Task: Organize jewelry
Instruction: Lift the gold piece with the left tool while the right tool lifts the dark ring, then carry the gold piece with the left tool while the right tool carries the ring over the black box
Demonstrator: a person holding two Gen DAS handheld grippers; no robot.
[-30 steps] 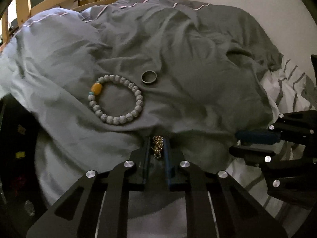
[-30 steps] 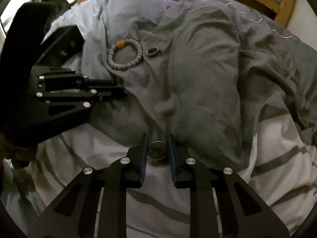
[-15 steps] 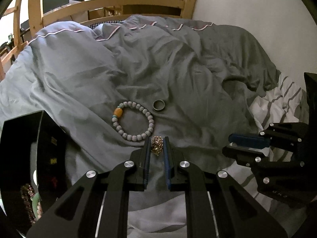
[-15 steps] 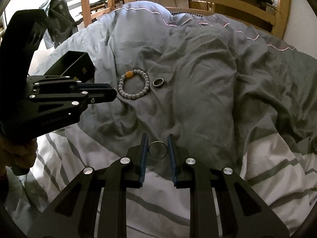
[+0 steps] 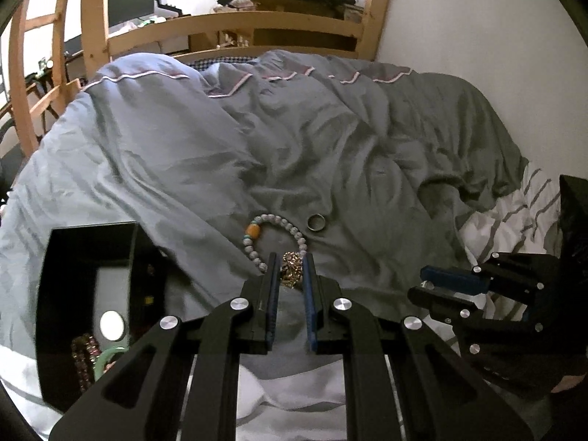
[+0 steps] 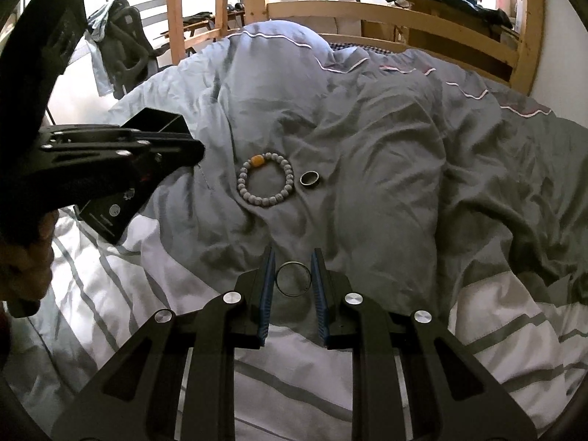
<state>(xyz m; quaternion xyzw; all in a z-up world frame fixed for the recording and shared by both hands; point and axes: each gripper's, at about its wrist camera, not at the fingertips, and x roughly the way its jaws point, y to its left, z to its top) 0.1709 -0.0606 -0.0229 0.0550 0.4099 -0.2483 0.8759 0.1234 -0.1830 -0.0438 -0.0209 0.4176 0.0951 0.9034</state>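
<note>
**Both grippers lifted clear of the bed, each carrying a piece**

Compared with 1 second ago, both wrist views now take in far more of the bed, and the black box [image 5: 88,294] has come into the left view at lower left. The grippers have risen and pulled back from the duvet [image 5: 294,154]; I judge the 2 picks done and the carry to the box under way.

The left gripper [image 5: 290,270] is closed narrowly on a gold chain [image 5: 291,270], a small knobbly bunch of bright metal links pinched between its blue pads. The right gripper [image 6: 293,279] holds a thin ring [image 6: 293,279], a plain smooth metal hoop lying flat between the ribbed blue pads, jaws a little wider.

2 pieces remain on the rumpled grey cotton duvet: a beaded bracelet [image 6: 266,180] of round, matte, speckled grey beads with 1 amber barrel bead, and just beside it a dark band ring [image 6: 309,178], broader and glossy. They look close but apart.

The box is rigid with glossy black walls and stands open; beaded strands and something pale green show inside. It sits left of the bracelet, resting on soft bedding, so it may tip if nudged.
</note>
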